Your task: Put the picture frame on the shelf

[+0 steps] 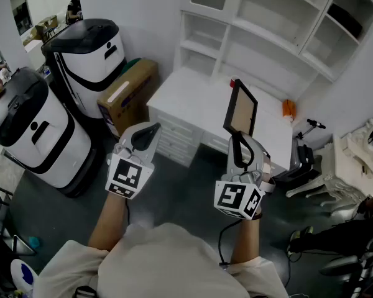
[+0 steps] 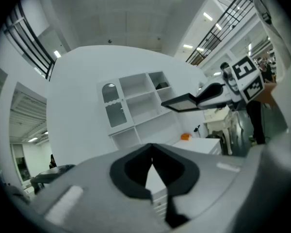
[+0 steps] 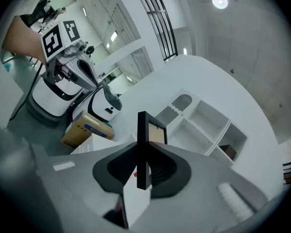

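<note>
Pinched at its lower edge between the jaws of the right gripper [image 3: 143, 152], a black picture frame [image 3: 142, 130] stands upright and edge-on to that gripper's camera. Beside it, the left gripper [image 2: 152, 147] has its jaws pressed together at the tips, with nothing between them.

From the head view, the frame [image 1: 240, 107] hangs over the front edge of the white desk [image 1: 186, 98], its tan panel showing. It is clear of the white shelf unit [image 1: 267, 39] rising at the desk's back. Open desktop lies between frame and shelves, and an orange object [image 1: 288, 108] sits near the desk's right end. A cardboard box [image 1: 127, 95] butts the desk's left side, with two white-and-black machines [image 1: 90, 51] beyond it.

Only the left gripper view shows the frame [image 2: 182, 101] side-on.
</note>
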### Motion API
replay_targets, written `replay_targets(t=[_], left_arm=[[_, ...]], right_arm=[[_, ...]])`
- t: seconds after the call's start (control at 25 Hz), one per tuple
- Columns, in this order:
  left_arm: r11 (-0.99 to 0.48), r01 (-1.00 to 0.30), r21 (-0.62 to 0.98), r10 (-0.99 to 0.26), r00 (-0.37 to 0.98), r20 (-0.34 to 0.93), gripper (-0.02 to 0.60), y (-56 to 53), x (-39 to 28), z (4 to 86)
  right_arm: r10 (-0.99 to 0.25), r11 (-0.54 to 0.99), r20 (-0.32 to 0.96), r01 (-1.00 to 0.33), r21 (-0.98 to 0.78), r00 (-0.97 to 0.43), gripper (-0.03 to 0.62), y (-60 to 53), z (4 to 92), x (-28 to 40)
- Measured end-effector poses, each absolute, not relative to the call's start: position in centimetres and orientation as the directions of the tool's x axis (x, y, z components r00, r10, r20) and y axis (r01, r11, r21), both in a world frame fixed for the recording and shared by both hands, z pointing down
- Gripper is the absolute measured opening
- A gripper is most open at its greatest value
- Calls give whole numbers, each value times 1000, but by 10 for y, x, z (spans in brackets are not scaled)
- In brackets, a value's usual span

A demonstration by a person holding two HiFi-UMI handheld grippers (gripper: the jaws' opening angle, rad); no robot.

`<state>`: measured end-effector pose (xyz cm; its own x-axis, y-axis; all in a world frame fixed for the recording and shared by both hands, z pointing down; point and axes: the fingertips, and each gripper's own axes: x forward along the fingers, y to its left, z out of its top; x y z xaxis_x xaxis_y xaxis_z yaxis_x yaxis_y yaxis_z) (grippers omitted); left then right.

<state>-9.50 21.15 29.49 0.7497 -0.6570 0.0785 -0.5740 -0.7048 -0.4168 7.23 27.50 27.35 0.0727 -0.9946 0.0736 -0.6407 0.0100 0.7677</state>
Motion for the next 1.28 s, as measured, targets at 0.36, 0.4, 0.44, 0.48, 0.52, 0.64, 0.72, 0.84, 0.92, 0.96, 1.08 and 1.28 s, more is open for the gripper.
replay_targets(t=[0.36, 0.4, 0.44, 0.48, 0.52, 0.64, 0.72, 0.84, 0.92, 0.96, 1.08, 1.28], left_arm=[[-700, -583, -412, -663, 745, 73, 5, 214, -92, 293], [-699, -584, -413, -664, 744, 73, 5, 215, -91, 293], [-697, -585, -414, -666, 742, 73, 5, 216, -90, 293], [-695, -587, -415, -668, 741, 72, 5, 217, -89, 293], [-692, -589, -417, -671, 738, 71, 5, 219, -88, 292], [-683, -598, -419, -679, 731, 63, 5, 223, -82, 289], [-677, -606, -419, -686, 725, 60, 5, 225, -80, 288], [-668, -619, -414, -697, 715, 57, 5, 232, -74, 289], [-662, -627, -410, -705, 707, 57, 5, 238, -70, 290], [-659, -631, -408, -709, 703, 59, 5, 242, -68, 291], [-654, -639, -406, -718, 693, 67, 5, 255, -62, 295], [-647, -652, -396, -733, 675, 86, 5, 267, -61, 305]], right_arm=[[-995, 17, 74, -656, 755, 60, 69, 276, 275, 75], [-996, 14, 69, -660, 751, 58, 69, 277, 273, 77], [-996, 11, 65, -662, 749, 56, 69, 278, 272, 79], [-997, 9, 60, -663, 749, 55, 69, 279, 271, 81], [-997, 7, 56, -662, 749, 53, 69, 280, 270, 83], [-998, 6, 50, -661, 750, 48, 69, 283, 267, 91], [-998, 8, 49, -660, 751, 43, 69, 286, 266, 95], [-998, 15, 49, -661, 750, 34, 69, 292, 268, 103], [-998, 23, 54, -664, 747, 25, 69, 296, 270, 109], [-998, 31, 58, -664, 747, 19, 69, 298, 272, 111], [-997, 52, 74, -659, 751, 5, 69, 305, 278, 119], [-996, 77, 88, -653, 753, -16, 69, 311, 288, 119]])
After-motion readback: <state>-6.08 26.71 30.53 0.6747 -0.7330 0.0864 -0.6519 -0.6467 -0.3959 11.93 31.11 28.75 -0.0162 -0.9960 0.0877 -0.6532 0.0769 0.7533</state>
